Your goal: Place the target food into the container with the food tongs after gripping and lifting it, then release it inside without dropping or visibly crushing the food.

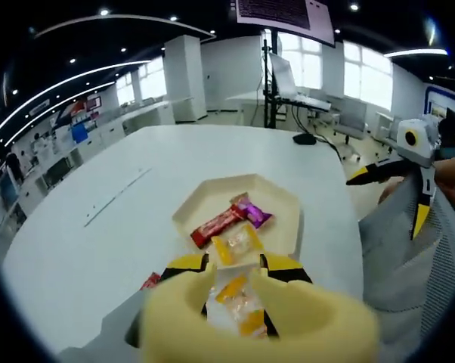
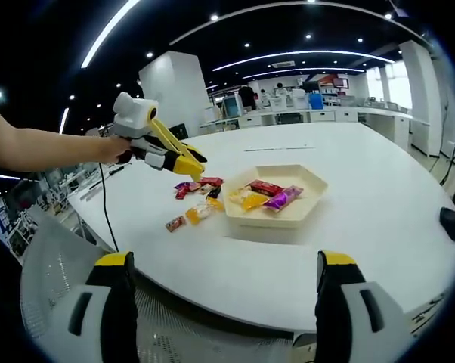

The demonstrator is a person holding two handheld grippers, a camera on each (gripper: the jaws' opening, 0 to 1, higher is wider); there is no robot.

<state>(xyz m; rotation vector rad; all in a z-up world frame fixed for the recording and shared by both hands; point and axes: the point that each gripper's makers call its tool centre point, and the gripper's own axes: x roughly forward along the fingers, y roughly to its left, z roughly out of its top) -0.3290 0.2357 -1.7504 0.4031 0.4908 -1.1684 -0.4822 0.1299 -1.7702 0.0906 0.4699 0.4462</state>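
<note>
Between the left gripper's (image 1: 239,291) yellow, matt, soft-looking fingertips (image 1: 182,314) sits a candy (image 1: 239,302) in clear, glossy, crinkled plastic wrap. Just beyond the fingers, the hexagonal tray (image 1: 288,208) looks like smooth, matt, cream plastic; the wrappers in it are shiny foil. The table (image 1: 137,197) is smooth, white and faintly sheened. By the right gripper's (image 2: 231,302) matt fingers, a chair back (image 2: 38,295) is grey woven mesh.

Bright office: white round table (image 1: 212,159), ceiling strip lights (image 2: 106,34), windows (image 1: 363,72), rear counters (image 2: 311,115).
</note>
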